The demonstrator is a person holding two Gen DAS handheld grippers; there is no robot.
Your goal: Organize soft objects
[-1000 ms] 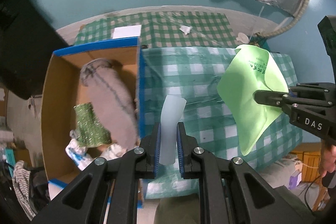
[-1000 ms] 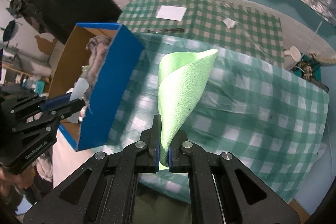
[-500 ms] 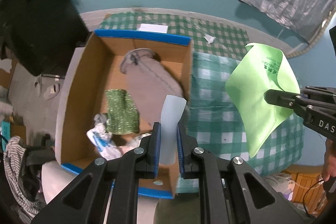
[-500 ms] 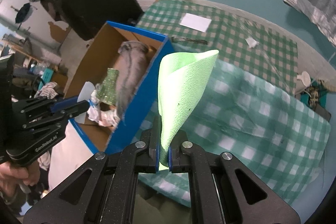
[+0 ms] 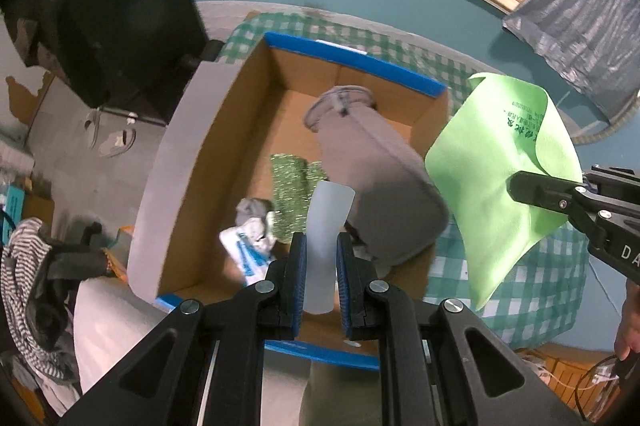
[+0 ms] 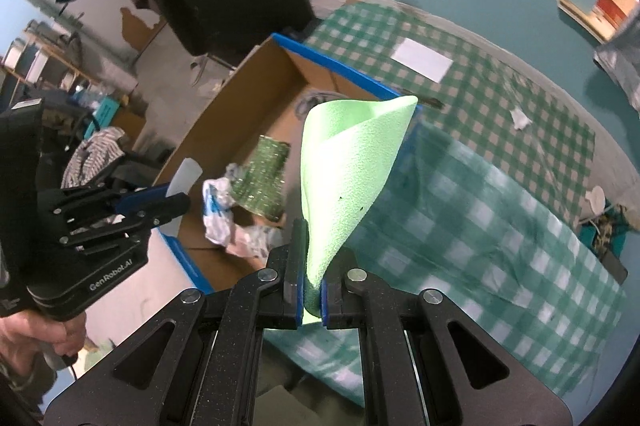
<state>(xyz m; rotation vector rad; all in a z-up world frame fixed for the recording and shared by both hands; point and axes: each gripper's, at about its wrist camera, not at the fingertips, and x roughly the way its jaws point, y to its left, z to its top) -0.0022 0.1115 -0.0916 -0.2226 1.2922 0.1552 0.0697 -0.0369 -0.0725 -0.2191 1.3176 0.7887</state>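
My left gripper [image 5: 321, 268] is shut on a pale white foam strip [image 5: 326, 226] and holds it above the open cardboard box [image 5: 224, 130] with blue edges. The strip also shows in the right wrist view [image 6: 184, 176]. My right gripper [image 6: 310, 290] is shut on a curled light green foam sheet [image 6: 348, 170], held above the box's right side; the sheet also shows in the left wrist view [image 5: 500, 182]. In the box lie a grey plush piece [image 5: 376, 182], a glittery green cloth [image 5: 292, 194] and a crumpled white and blue bag [image 5: 248, 246].
The table wears a green checked cloth [image 6: 500, 210]. A white paper [image 6: 422, 60] and a small white scrap [image 6: 520, 118] lie on it further back. A black bulky object [image 5: 108, 14] stands left of the box. Striped clothing [image 5: 24, 286] lies at the lower left.
Both grippers have moved left with their foam pieces. The left one went from above the checked cloth to above the box; the right one now hangs by the box's right wall.
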